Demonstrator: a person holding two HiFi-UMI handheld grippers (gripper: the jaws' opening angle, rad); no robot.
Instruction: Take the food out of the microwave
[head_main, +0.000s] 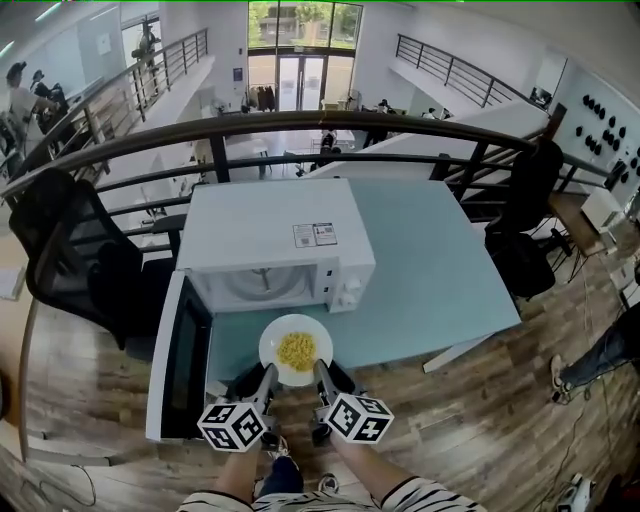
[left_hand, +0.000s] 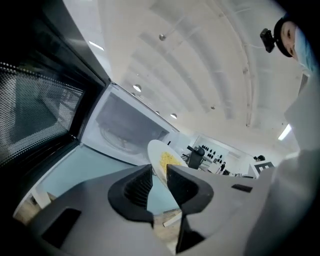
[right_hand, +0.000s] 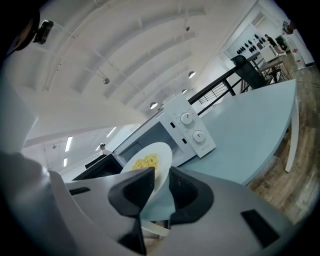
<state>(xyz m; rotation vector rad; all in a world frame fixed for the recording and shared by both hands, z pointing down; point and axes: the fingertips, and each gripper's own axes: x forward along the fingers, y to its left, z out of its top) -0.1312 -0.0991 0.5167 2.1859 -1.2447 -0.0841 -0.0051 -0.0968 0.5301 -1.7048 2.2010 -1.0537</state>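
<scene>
A white plate (head_main: 296, 350) with yellow food (head_main: 295, 349) hangs in front of the open white microwave (head_main: 270, 230), over the table's near edge. My left gripper (head_main: 268, 372) is shut on the plate's near-left rim and my right gripper (head_main: 322, 370) on its near-right rim. In the left gripper view the plate (left_hand: 162, 157) stands edge-on between the pads of the left gripper (left_hand: 159, 177), with the empty microwave cavity (left_hand: 125, 130) behind. In the right gripper view the plate (right_hand: 150, 162) is pinched by the right gripper (right_hand: 161, 182).
The microwave door (head_main: 180, 355) hangs open to the left, past the table edge. The pale blue table (head_main: 430, 270) stretches right of the microwave. A black chair (head_main: 70, 250) stands at the left, and a railing (head_main: 330, 125) runs behind the table.
</scene>
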